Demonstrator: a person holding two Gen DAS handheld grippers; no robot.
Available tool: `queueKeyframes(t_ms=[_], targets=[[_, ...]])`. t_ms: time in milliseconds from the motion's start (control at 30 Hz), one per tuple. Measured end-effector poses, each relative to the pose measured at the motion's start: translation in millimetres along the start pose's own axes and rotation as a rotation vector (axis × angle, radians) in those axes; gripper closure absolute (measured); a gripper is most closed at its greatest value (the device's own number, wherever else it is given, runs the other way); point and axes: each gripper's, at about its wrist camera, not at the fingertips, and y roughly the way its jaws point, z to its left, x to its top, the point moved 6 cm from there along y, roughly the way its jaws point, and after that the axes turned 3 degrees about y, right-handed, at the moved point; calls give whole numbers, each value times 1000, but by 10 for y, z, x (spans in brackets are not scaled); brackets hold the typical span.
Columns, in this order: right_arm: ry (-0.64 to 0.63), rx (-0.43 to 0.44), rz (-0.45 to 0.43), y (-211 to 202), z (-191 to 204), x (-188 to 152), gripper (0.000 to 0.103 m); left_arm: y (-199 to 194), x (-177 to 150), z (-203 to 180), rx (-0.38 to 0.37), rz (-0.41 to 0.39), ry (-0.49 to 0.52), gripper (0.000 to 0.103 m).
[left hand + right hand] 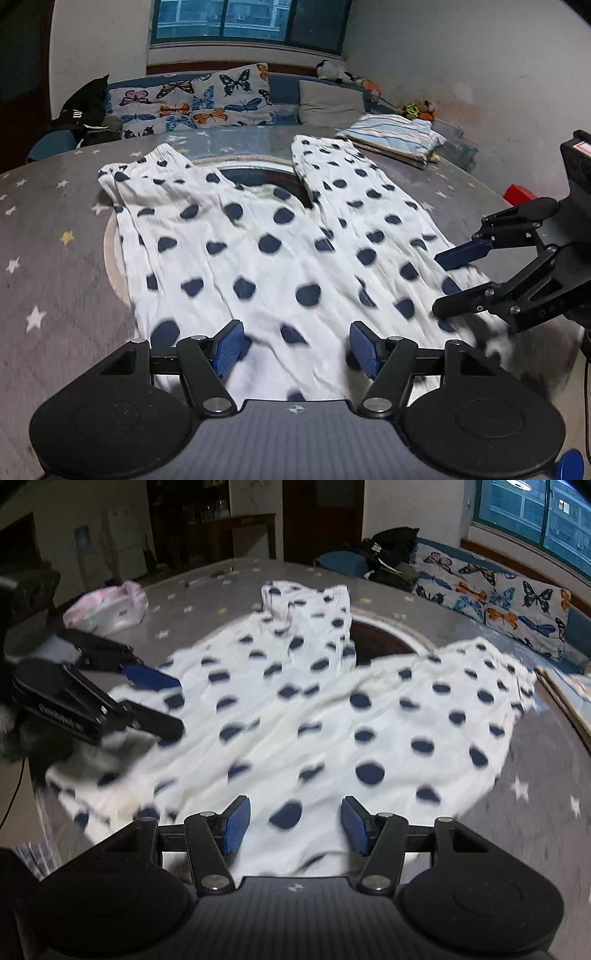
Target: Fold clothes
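Polka-dot trousers (266,240), white with dark blue spots, lie spread flat on the grey star-patterned tablecloth (44,229), both legs stretching away toward the far edge with a dark gap of table showing between them. Left gripper (295,347) hovers low over the waist end of the garment, pointing along the legs, its blue-padded fingers (229,349) spread wide with cloth visible between them and nothing clamped. Right gripper (291,825) comes in from the side at an angle to the other tool, likewise held low over the fabric with its jaws wide apart and empty; in the left wrist view it shows at the garment's right edge (443,284), fingers parted above the cloth. A folded striped garment (395,136) rests near the table's far right, well apart from the trousers.
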Motion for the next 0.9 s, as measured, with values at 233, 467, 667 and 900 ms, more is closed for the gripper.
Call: queueKeyframes(t_ms=[233,467,667,900], targets=[[25,-21,-1,-212,64,-279,46,-223,-217,-29,-5,5,35,38],[36,2,7,-397,181,-449,43,-438,-362,-74,-23,26,51,38],[44,21,13,-556,282,-594,42,-588,-450,-122,-63,63,82,38],[76,-11,-53,-598,109,-364,35,-712,-106,102,-28,-27,32,38]])
